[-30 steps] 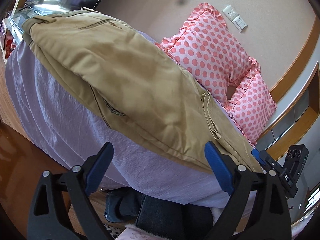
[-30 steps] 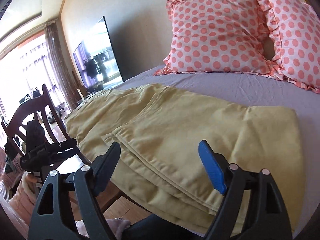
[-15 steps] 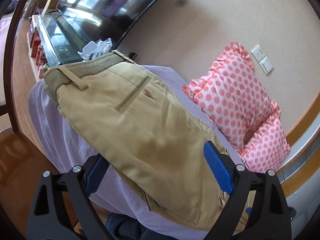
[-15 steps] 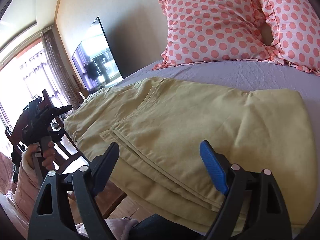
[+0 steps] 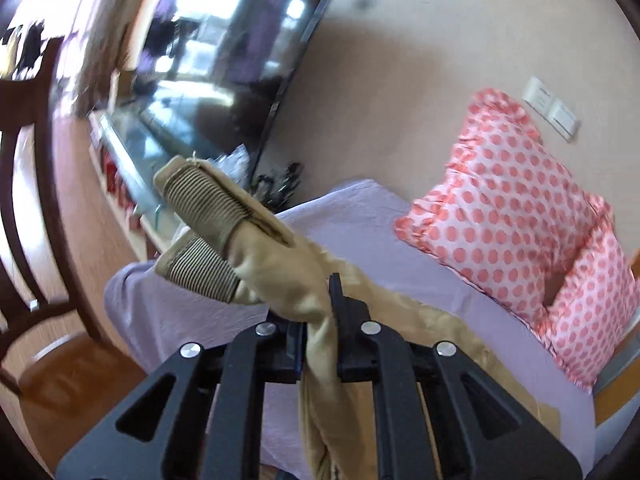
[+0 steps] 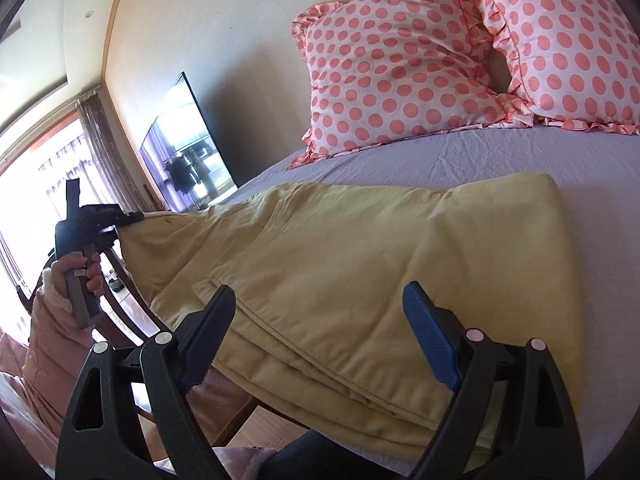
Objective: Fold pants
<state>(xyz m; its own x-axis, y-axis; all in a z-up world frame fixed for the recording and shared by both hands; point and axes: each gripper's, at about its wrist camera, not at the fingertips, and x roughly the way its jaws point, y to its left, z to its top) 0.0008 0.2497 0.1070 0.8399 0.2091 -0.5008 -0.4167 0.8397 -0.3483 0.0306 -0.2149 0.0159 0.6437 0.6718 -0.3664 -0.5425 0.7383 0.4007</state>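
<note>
Pinching the pants (image 5: 280, 276), left gripper (image 5: 320, 344) fingers clamp; right gripper (image 6: 320, 332) fingers spread wide.

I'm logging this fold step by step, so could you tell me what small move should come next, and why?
Probably carry the left gripper across toward the pillows, laying the pinched end over the rest. It is shut on the khaki pants near the ribbed cuffs, lifted off the lavender sheet. The right gripper is open and holds nothing.
</note>
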